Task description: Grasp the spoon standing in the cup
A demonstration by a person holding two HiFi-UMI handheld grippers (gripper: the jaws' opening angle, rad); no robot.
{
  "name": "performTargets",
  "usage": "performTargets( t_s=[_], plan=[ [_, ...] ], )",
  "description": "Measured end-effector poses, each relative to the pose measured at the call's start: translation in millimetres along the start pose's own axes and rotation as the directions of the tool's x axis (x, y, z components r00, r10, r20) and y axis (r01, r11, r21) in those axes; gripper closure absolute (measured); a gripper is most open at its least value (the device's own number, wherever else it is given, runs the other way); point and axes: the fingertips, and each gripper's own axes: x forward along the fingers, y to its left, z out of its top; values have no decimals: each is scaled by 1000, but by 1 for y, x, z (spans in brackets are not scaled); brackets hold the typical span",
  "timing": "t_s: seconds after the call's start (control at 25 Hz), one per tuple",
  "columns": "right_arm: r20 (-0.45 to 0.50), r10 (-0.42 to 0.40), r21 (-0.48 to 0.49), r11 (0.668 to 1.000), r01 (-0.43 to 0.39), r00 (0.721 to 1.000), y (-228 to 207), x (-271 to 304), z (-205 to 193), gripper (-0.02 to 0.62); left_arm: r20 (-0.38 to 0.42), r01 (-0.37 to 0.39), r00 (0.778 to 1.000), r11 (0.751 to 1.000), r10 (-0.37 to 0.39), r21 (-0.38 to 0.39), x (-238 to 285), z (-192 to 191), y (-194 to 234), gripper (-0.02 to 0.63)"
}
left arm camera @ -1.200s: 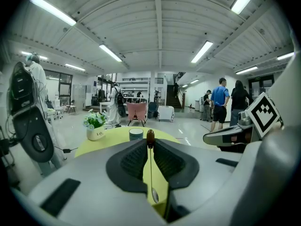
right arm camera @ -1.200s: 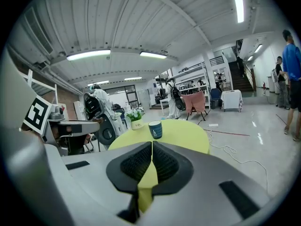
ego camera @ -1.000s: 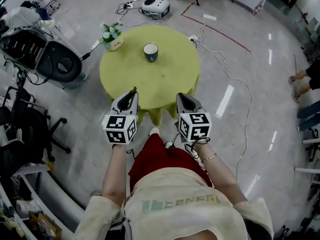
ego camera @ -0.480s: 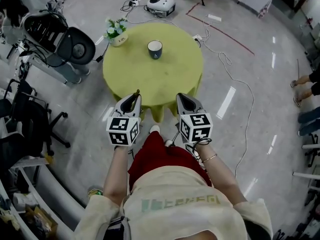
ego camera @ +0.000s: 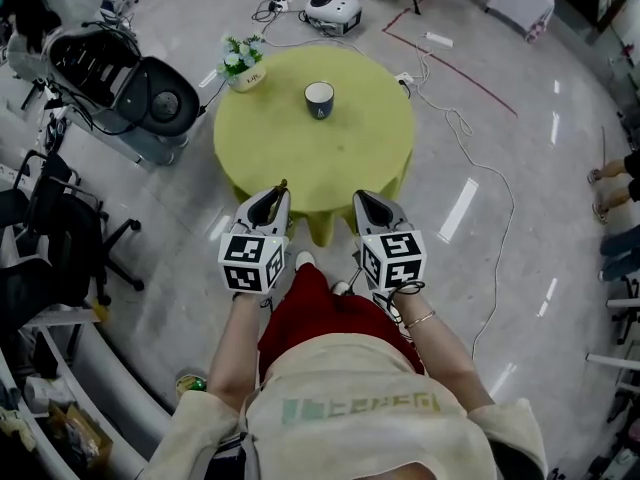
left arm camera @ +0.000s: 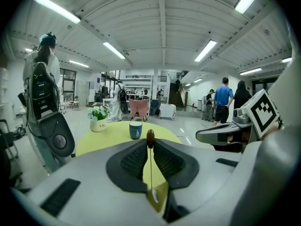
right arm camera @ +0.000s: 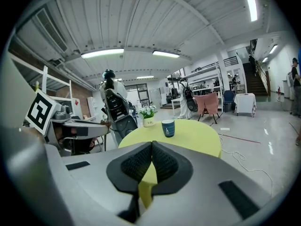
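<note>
A dark blue cup (ego camera: 319, 99) stands on the round yellow-green table (ego camera: 300, 163), far side of centre; nothing sticks out of it. My left gripper (ego camera: 278, 193) hovers just short of the table's near edge, shut on a thin spoon (left arm camera: 151, 168). The spoon's brown handle end (left arm camera: 150, 136) pokes out past the fingertips, and its bowl lies back between the jaws. My right gripper (ego camera: 361, 197) hangs beside it, shut with nothing in it. Both gripper views look towards the cup (left arm camera: 135, 130) (right arm camera: 168, 128), well ahead of the left gripper (left arm camera: 150, 144) and right gripper (right arm camera: 151, 144).
A white pot of flowers (ego camera: 243, 65) sits at the table's far left edge. A black machine (ego camera: 130, 88) stands left of the table, office chairs (ego camera: 60, 238) nearer left. Cables (ego camera: 470, 158) trail over the floor at right, and a white device (ego camera: 333, 8) lies beyond. People stand far off.
The head view has drifted, so table, cup and black machine sit a little further right and lower. Both grippers keep their places; the spoon stays in the left one.
</note>
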Motion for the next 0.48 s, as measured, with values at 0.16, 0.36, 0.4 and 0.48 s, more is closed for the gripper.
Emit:
performTargets(
  t_s=[0.16, 0.36, 0.4, 0.48],
  plan=[
    [1, 12, -16, 1000, -12, 1000, 8, 4, 0, 560, 12, -1, 1000, 1000, 1, -21, -1, 1, 6, 552],
    [6, 7, -27, 1000, -6, 1000, 9, 3, -1, 560, 14, 6, 1000, 999, -5, -44, -2, -3, 8, 552],
    [8, 5, -25, 1000, -5, 1000, 9, 2, -1, 560, 11, 9, 1000, 999, -8, -44, -2, -5, 7, 552],
    [12, 1, -21, 1000, -1, 1000, 8, 1, -2, 560, 6, 14, 1000, 999, -13, -42, -2, -8, 6, 552]
  ],
)
